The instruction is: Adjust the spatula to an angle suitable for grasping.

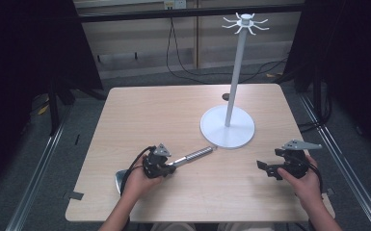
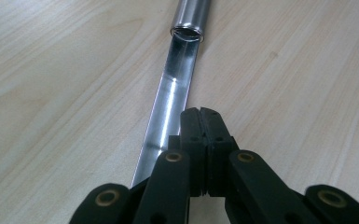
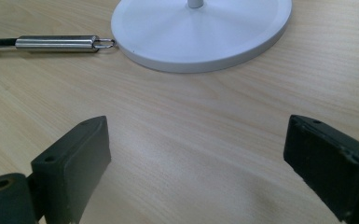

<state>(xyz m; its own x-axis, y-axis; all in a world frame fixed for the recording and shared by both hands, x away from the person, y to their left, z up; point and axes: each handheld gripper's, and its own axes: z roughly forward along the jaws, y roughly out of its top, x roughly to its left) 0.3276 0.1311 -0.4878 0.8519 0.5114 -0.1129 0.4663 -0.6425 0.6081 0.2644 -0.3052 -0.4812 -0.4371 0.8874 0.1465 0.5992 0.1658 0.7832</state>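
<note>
Left claw point(image 1: 166, 166) clamped shut on the metal utensil point(image 1: 192, 156) lying on the bench point(image 1: 173, 110). Right claw point(image 1: 265, 168) open, empty, near the white stand point(image 1: 227, 126).

Left forearm enters from the bottom edge of the high view, angled up and inward. Left hand point(image 1: 137, 180) wraps the body of the left claw point(image 1: 173, 163), which points up and to the right across the worktop point(image 1: 173, 115), low over its near part. Its jaws are pressed together, pad against pad, alongside a flat metal strip rather than around it.

Right forearm enters at bottom right. Right hand point(image 1: 301, 180) holds the right claw point(image 1: 262, 166) near the worktop's right edge, pointing left. Its jaws stand wide apart, low over bare wood.
</note>
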